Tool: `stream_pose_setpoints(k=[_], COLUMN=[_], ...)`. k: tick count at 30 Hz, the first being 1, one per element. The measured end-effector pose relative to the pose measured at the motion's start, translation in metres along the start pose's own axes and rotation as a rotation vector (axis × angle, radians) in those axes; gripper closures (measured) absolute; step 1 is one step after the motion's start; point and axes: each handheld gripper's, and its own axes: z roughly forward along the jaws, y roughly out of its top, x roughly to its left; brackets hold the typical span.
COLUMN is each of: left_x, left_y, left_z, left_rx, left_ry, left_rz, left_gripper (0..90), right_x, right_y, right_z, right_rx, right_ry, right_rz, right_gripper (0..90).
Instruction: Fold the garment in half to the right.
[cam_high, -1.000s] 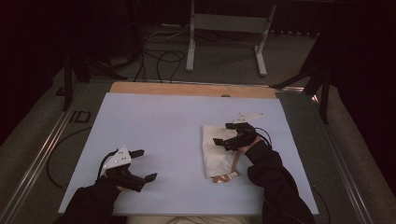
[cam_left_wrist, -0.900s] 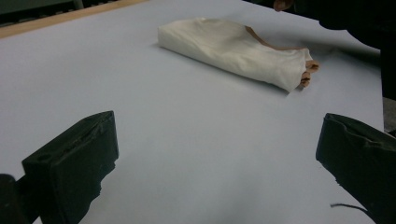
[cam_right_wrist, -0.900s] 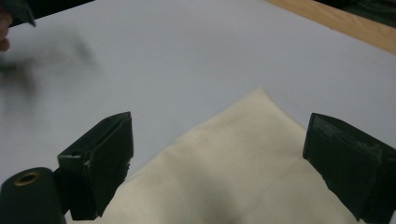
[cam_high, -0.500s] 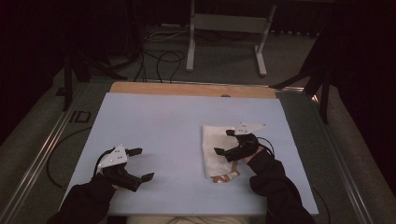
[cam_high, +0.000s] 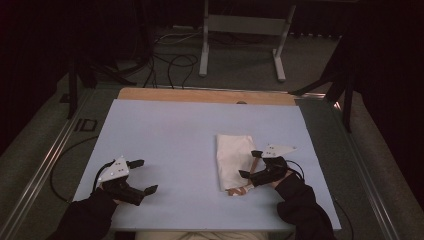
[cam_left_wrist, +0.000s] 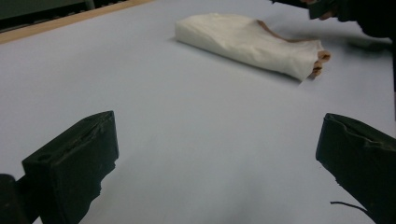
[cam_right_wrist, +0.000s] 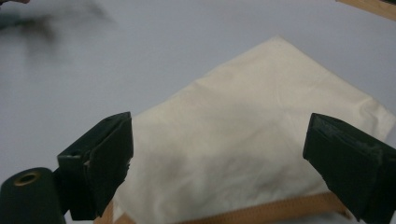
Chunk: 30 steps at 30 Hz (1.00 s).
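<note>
A folded cream cloth bag (cam_high: 234, 159) with tan straps lies flat on the pale blue table sheet (cam_high: 170, 135), right of centre. My right gripper (cam_high: 251, 164) stands open at the bag's right edge, its jaws spread wide over the cream fabric (cam_right_wrist: 243, 140) and a tan strap (cam_right_wrist: 261, 212) just below them. My left gripper (cam_high: 142, 176) is open near the front left of the sheet, with nothing between its jaws. From the left gripper view the bag (cam_left_wrist: 247, 42) lies far ahead, tan strap ends poking from its near corner.
A wooden strip (cam_high: 205, 95) edges the far side of the table. Behind it stand a metal stand's legs (cam_high: 240, 45) and cables on the floor. A metal rail (cam_high: 45, 165) runs along the table's left side. Dark sleeves enter from the bottom.
The right gripper has drawn back toward the front and right, from over the bag's middle to its right edge. The left gripper has barely moved.
</note>
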Motion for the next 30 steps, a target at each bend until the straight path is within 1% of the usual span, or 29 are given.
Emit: stream_pose_setpoints(k=[1,3,4,6,8,10,13,16,18,23,24,25,26,28,30], left_x=[0.001,0.002,0.003,0.004,0.004,0.005,0.006,0.007,0.007,0.007,0.007,0.007,0.008,0.007,0.008], left_y=[-0.001,-0.004,-0.005,-0.007,-0.009,-0.012,-0.016,-0.020,-0.023,-0.028,-0.029,-0.029,-0.030,-0.031,-0.032], left_z=[-0.002,-0.005,-0.007,-0.011,-0.014,-0.016,-0.020,-0.023,-0.024,-0.028,-0.029,-0.030,-0.030,-0.030,-0.031], left_rx=[0.000,0.003,0.001,0.004,0.002,0.000,0.013,0.027,0.031,0.054,0.052,0.052,0.050,0.051,0.054], left_ry=[0.002,0.010,0.014,0.026,0.036,0.043,0.056,0.065,0.075,0.099,0.102,0.103,0.106,0.111,0.113], left_rz=[-0.002,-0.004,-0.005,-0.008,-0.013,-0.020,-0.021,-0.027,-0.034,-0.027,-0.029,-0.031,-0.033,-0.036,-0.037], left_gripper=[0.1,0.1,0.1,0.1,0.1,0.1,0.1,0.1,0.1,0.2,0.2,0.2,0.2,0.2,0.2], right_x=[0.000,0.001,0.002,0.002,0.002,0.002,0.004,0.005,0.006,0.006,0.006,0.007,0.007,0.008,0.008], right_y=[-0.002,-0.006,-0.008,-0.012,-0.015,-0.018,-0.024,-0.029,-0.033,-0.043,-0.045,-0.047,-0.049,-0.052,-0.055], right_z=[-0.002,-0.007,-0.009,-0.014,-0.018,-0.022,-0.027,-0.030,-0.033,-0.037,-0.038,-0.039,-0.040,-0.042,-0.044], right_rx=[-0.003,-0.012,-0.013,-0.015,-0.028,-0.034,-0.028,-0.027,-0.024,-0.019,-0.014,-0.019,-0.023,-0.014,-0.018], right_ry=[0.006,-0.006,-0.003,-0.012,-0.012,-0.024,-0.045,-0.065,-0.077,-0.080,-0.082,-0.085,-0.091,-0.120,-0.136], right_rz=[0.005,0.006,0.010,0.012,0.023,0.016,0.022,0.014,0.024,0.038,0.054,0.058,0.063,0.058,0.070], right_gripper=[8.6,8.5,8.6,8.6,8.5,8.5,8.6,8.6,8.6,8.6,8.6,8.6,8.6,8.6,8.6])
